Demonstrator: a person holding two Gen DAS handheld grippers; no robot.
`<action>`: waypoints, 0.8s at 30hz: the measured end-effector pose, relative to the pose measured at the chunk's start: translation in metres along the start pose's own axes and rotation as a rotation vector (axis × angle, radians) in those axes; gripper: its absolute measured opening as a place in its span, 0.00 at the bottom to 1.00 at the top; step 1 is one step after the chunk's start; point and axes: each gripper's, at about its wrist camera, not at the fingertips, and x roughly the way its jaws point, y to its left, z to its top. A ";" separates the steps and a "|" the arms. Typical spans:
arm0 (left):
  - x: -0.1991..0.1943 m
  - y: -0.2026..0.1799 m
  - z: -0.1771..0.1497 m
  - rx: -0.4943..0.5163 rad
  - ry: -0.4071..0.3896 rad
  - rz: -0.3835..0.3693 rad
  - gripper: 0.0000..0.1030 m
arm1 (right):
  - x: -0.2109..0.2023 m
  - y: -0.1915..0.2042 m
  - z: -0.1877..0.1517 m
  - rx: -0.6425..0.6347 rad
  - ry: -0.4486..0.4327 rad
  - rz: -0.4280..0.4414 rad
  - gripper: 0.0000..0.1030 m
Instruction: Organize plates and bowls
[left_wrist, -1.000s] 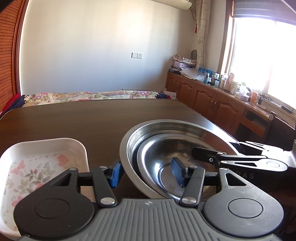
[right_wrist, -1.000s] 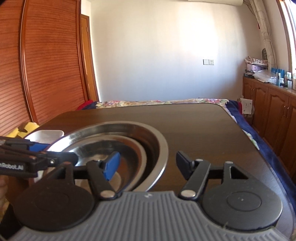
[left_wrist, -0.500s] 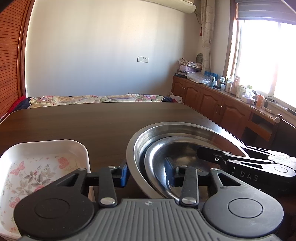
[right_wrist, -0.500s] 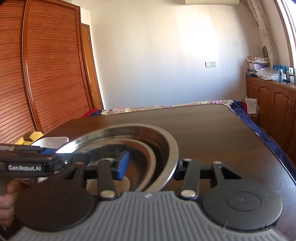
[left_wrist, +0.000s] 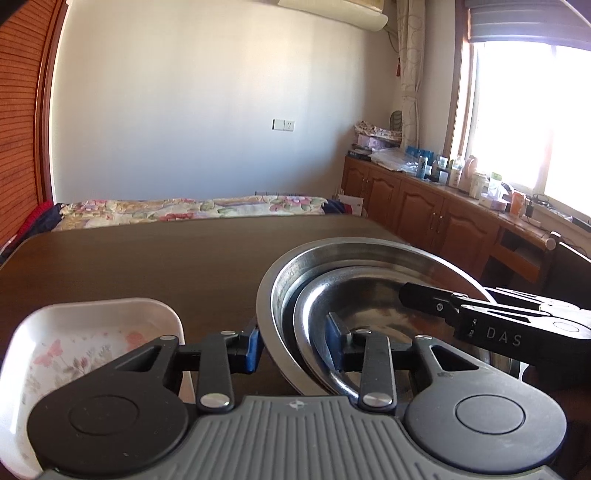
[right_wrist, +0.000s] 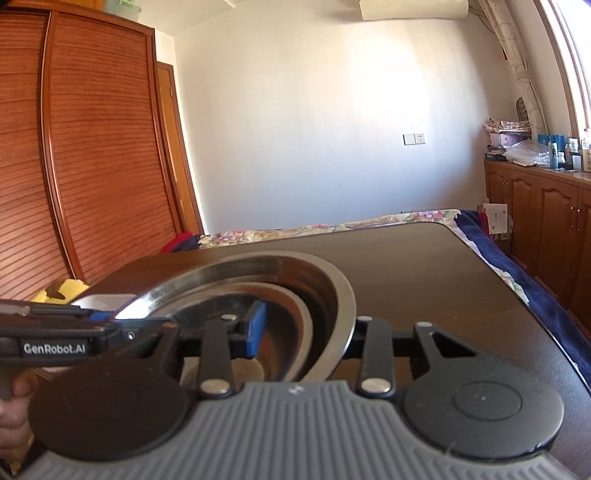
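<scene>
Steel bowls (left_wrist: 354, 266), both claws now clamped

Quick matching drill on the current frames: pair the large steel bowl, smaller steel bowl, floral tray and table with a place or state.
Things:
1. large steel bowl
2. smaller steel bowl
3. floral tray
4. table

Places or states:
A. dark wood, under everything
B. nested inside another
C. rim between both grippers' pads
D. white, left of the bowls

Pairs: 1-C, 2-B, 3-D, 4-A
</scene>
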 end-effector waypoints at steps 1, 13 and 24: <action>-0.002 0.001 0.003 0.001 -0.004 0.003 0.36 | -0.001 0.001 0.002 0.004 0.000 0.005 0.38; -0.031 0.020 0.040 0.010 -0.052 0.036 0.36 | -0.002 0.024 0.033 -0.024 -0.026 0.032 0.38; -0.051 0.049 0.050 -0.017 -0.075 0.072 0.36 | 0.011 0.047 0.046 -0.049 -0.011 0.102 0.38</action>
